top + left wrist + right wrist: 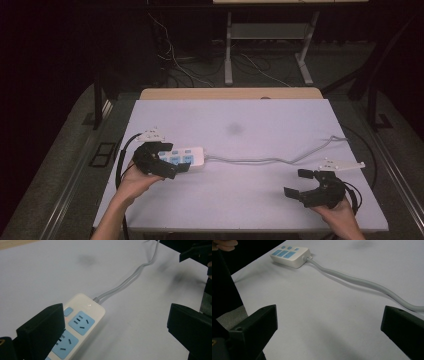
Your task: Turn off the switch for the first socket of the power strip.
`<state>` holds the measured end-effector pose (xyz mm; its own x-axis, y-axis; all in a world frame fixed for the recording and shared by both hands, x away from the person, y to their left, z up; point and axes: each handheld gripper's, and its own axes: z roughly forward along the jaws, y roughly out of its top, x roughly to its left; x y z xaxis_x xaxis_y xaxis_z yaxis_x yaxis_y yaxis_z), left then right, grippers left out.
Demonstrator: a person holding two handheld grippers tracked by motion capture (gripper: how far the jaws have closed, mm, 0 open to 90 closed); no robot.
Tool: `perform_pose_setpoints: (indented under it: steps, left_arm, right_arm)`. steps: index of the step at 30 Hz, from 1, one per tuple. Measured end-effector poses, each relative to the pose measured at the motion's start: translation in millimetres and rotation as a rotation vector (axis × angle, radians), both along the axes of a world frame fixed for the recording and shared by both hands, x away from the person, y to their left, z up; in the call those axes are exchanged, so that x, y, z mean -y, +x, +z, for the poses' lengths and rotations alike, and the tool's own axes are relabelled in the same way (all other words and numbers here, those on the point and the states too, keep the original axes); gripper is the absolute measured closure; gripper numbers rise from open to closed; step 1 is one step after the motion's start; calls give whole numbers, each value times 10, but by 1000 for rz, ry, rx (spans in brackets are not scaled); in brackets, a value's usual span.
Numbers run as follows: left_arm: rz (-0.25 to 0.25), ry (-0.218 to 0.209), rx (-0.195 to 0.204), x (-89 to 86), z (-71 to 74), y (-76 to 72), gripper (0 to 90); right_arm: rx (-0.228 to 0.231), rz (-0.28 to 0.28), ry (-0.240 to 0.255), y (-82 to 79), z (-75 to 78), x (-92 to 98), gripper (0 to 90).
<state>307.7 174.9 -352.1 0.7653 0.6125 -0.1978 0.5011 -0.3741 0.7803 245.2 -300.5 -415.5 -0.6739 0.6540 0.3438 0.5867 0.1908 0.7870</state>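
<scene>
While the left gripper (167,159) hangs wide open over the power strip (187,156), apparently to steady it, the right gripper (300,184) waits open and empty near right.

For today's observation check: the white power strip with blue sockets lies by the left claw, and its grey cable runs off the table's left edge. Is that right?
Not quite. The cable leaves the power strip beside the left claw but runs toward the table's right edge, as the high view shows.

We see a cream-white power strip (85,317) with light blue socket faces (81,322) and a light blue button (68,311), its grey cable (270,160) trailing across a pale lavender-white table (240,200). Both grippers, left (167,159) and right (300,184), are black.
</scene>
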Motion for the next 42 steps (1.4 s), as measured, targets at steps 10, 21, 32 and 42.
perform_pose_setpoints:
  steps: [10,21,32,42]
  left_arm:
    - [-21,69,-24,46,40,188,1]
    - [-30,112,-38,62,98,364,2]
    - [-27,136,-75,73,116,579,4]
    - [-31,157,-107,98,91,772,9]
  right_arm:
    - [-6,4,-5,2,-5,-4,6]
    - [-3,5,-7,-1,-6,-4,6]
    - [0,9,-9,-1,-14,-11,6]
    - [1,6,-7,-4,-17,-5,6]
